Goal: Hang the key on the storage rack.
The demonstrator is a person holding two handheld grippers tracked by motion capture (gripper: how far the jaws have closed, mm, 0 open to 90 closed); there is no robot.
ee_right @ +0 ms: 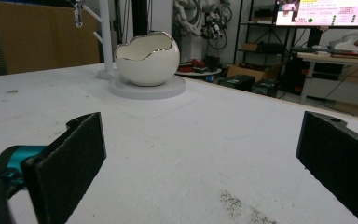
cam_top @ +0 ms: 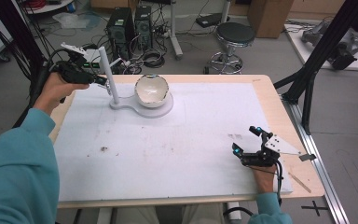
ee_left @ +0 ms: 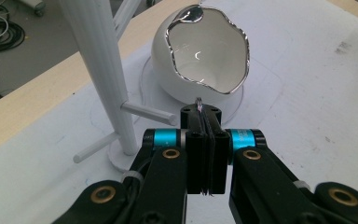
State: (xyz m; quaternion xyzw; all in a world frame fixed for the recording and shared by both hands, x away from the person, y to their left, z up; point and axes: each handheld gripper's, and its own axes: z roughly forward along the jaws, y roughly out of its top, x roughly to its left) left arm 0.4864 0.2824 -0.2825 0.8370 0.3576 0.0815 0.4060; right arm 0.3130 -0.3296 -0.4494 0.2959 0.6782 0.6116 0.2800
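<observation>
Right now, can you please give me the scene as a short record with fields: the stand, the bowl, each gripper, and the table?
stand: white post with side pegs, upright on a white base at the far left of the table
bowl: white egg-shaped bowl with a jagged silver rim, on the round part of the base
left gripper: beside the post, jaws shut on a small thin shiny thing; what it is I cannot tell
right gripper: low at the near right, jaws open, holding nothing
table: white sheet, a few dark specks

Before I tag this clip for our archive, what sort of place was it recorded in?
Most likely a robotics lab or workshop. Computer towers and loose cables sit on the floor behind the table, and shelving and a screen stand further back.
</observation>
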